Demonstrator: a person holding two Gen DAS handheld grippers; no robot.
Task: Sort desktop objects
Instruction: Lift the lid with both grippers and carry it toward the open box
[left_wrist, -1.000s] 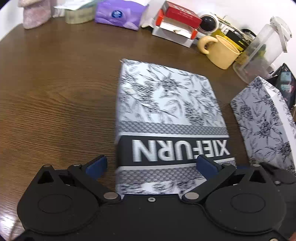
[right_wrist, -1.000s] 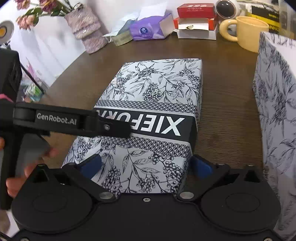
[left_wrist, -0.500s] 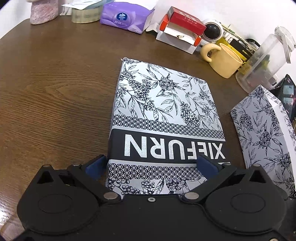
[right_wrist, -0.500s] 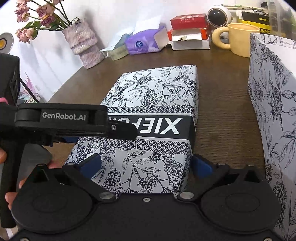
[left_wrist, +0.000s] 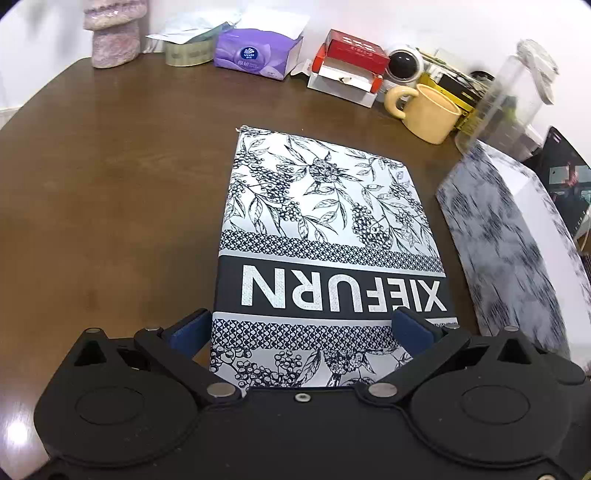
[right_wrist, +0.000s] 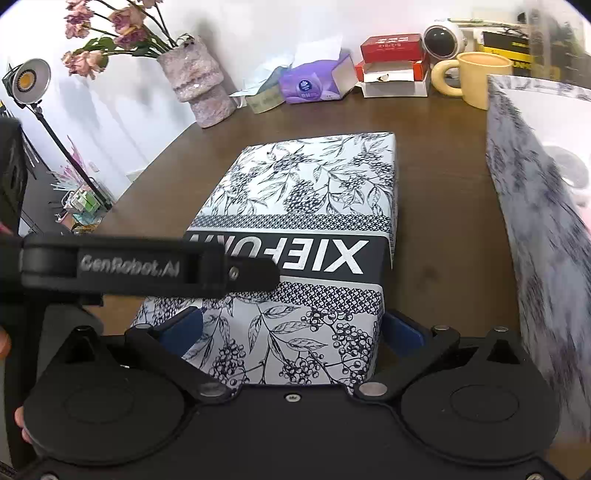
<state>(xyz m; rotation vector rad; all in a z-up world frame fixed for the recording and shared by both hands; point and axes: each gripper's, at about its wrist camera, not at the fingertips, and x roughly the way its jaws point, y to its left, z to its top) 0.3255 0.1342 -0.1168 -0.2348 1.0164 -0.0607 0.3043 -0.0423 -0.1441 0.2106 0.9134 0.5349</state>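
Box: a flat patterned box (left_wrist: 325, 236) with black-and-white leaves and berries and a dark band reading XIEFURN; it lies flat near the middle of the brown wooden table (left_wrist: 110, 192), its near end between the fingers of both grippers.
Left gripper: the left gripper (left_wrist: 303, 326) sits at the box's near end with its jaws spread wide; one blue pad (left_wrist: 188, 330) is just beside the box's left edge, the other lies over the top near the right edge. Whether either pad touches the box cannot be told.
Right gripper: the right gripper (right_wrist: 291, 328) also straddles the near end, jaws wide apart, a blue pad on each side of the box; contact cannot be told.
Across the box: in the right wrist view, a black arm marked GenRobot.AI, part of the left gripper, reaches over the box's left half and covers some of the lettering; fingertips of a hand (right_wrist: 5, 343) show at the left edge.
Second box: another box (left_wrist: 517, 251) with the same pattern stands to the right, apart from the first, and looks blurred.
Far edge: a yellow mug (left_wrist: 428, 110), a red and white carton (left_wrist: 347, 66), a purple tissue pack (left_wrist: 255, 53), a roll of tape (left_wrist: 188, 53), a clear plastic jug (left_wrist: 513, 99) and a pink vase (right_wrist: 195, 81) holding dried flowers (right_wrist: 107, 33).
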